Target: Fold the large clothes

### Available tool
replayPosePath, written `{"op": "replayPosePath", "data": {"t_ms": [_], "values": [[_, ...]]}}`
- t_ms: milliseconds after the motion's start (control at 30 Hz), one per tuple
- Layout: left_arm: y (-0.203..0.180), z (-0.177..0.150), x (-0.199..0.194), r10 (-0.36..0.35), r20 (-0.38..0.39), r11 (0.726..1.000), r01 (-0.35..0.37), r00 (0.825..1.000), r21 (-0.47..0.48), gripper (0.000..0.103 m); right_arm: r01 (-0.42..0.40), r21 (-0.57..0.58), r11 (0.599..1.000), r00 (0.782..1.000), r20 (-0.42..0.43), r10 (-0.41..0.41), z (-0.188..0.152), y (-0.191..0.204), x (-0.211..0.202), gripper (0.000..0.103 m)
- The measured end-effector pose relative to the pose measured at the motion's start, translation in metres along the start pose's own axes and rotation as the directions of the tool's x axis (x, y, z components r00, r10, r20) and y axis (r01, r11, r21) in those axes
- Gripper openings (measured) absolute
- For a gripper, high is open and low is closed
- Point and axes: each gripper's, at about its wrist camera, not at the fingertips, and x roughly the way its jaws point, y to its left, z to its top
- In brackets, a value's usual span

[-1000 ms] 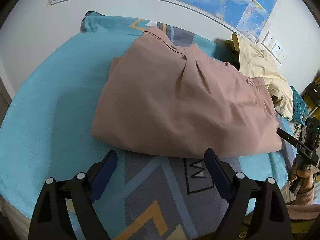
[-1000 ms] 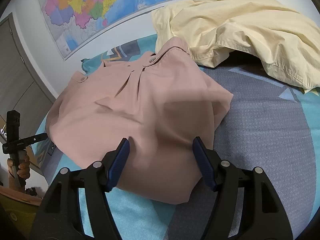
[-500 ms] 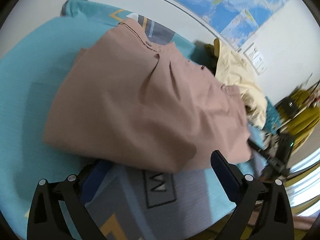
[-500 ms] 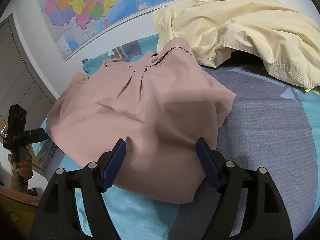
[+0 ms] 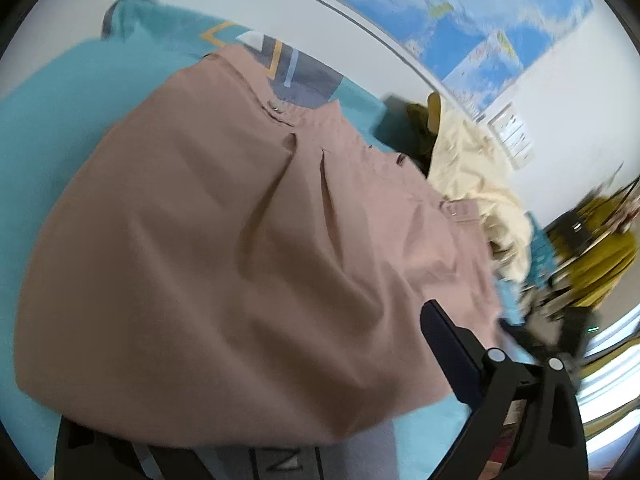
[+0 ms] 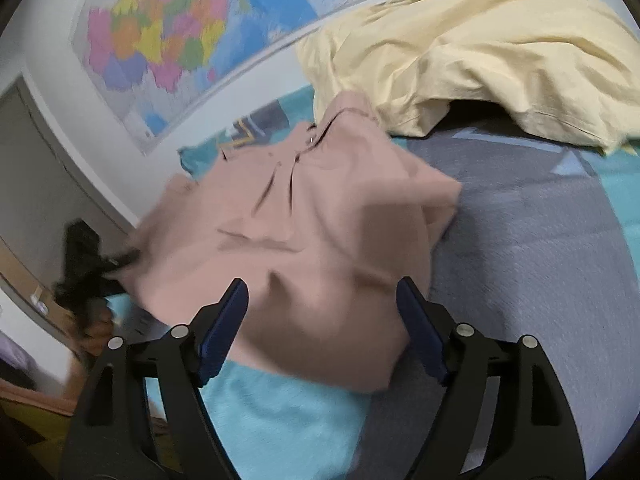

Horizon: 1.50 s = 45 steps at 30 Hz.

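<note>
The pink shirt (image 5: 248,248) lies folded into a rough rectangle on the teal and grey bedspread (image 5: 60,112), its collar end toward the wall and its near hem hanging over the lower part of the left wrist view. In the right wrist view the same shirt (image 6: 320,240) sits in the middle of the bed, rumpled, with one corner pointing toward the grey patch of the bedspread (image 6: 540,260). The right gripper (image 6: 320,320) stands wide apart, its blue-padded fingers (image 6: 224,328) straddling the near edge of the shirt, with nothing pinched between them. Of the left gripper (image 5: 256,432) only the right-hand finger (image 5: 448,356) shows clearly, lying against the shirt's edge; the other is hidden under the cloth, so whether it grips the fabric cannot be told. A crumpled yellow garment (image 6: 480,52) lies behind the shirt, touching its collar end, below a wall map (image 6: 192,36).
</note>
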Motion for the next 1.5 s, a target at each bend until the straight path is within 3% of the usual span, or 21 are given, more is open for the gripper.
{"op": "replayPosePath", "data": {"t_ms": [100,267,533,800,1067,1167,1333,1500], "values": [[-0.010,0.000,0.007,0.087,0.016,0.993,-0.088,0.996,0.073,0.086,0.032,0.056,0.998,0.999,0.013,-0.033,-0.003,-0.012,-0.019,0.083],[-0.008,0.005,0.011,0.105,0.014,0.990,-0.105,0.994,0.089,0.083,0.027,0.162,0.986,0.999,-0.036,-0.021,-0.014,-0.032,-0.014,0.085],[-0.015,0.005,0.017,0.126,0.010,0.985,-0.126,0.992,0.122,0.092,0.026,0.037,0.999,0.998,-0.053,-0.024,0.002,-0.010,0.030,0.086],[-0.013,0.015,0.022,0.126,0.010,0.987,-0.127,0.992,0.098,0.092,-0.055,0.058,0.997,0.997,-0.043,0.058,0.025,-0.011,0.060,0.090],[-0.016,0.024,0.032,0.161,0.028,0.982,-0.163,0.987,0.092,0.095,-0.145,0.019,0.989,0.984,-0.097,0.146,0.037,0.004,0.088,0.090],[-0.010,0.035,0.035,0.141,0.018,0.987,-0.142,0.990,0.077,0.094,-0.153,0.013,0.988,0.982,-0.112,0.153,0.042,0.006,0.095,0.090],[-0.011,0.038,0.038,0.158,0.017,0.984,-0.159,0.987,0.075,0.091,-0.152,0.026,0.988,0.980,-0.122,0.154,0.048,0.005,0.103,0.082],[-0.013,0.036,0.038,0.209,0.026,0.975,-0.210,0.978,0.071,0.081,-0.153,0.043,0.987,0.978,-0.137,0.158,0.050,0.001,0.109,0.059]]}}
